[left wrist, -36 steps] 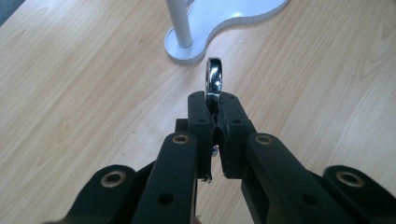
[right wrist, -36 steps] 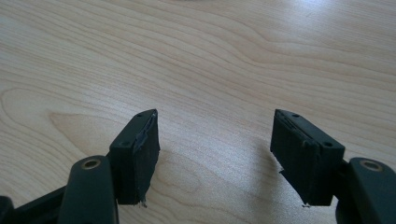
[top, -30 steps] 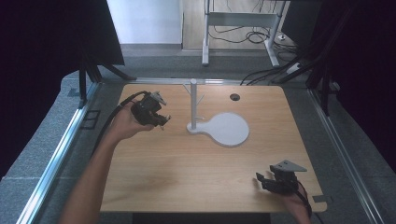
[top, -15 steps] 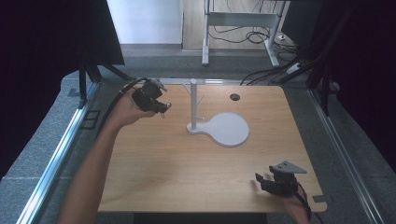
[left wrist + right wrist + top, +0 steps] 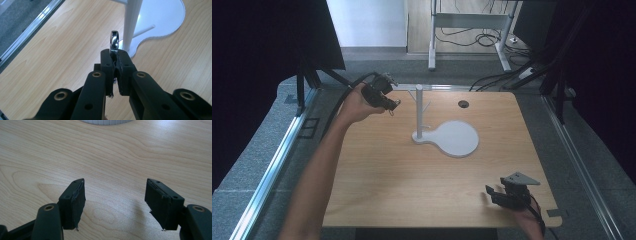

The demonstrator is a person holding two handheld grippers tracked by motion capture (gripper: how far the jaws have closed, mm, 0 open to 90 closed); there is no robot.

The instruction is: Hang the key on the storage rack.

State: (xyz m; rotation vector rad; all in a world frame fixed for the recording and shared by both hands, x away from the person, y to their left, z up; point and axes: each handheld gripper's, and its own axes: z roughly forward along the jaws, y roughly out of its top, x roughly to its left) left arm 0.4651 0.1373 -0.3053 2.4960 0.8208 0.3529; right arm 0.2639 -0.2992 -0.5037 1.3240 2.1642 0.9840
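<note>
Now left gripper (image 5: 388, 102) held aloft w/ metal ring (image 5: 114, 41) pinched.

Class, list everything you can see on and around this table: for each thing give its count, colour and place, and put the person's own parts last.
Light wooden table: one, centre of the high view.
White stand with upright post, side pegs and round flat base: one, mid-table toward the far side.
Shiny silver metal ring: one, clamped in the left hand-held gripper, near the stand's post.
Dark round hole in the tabletop: one, far side.
White metal frame: one, on the floor beyond the table.
Left hand-held gripper: black, shut on the ring, far left.
Right hand-held gripper: black, open, near right corner.
</note>
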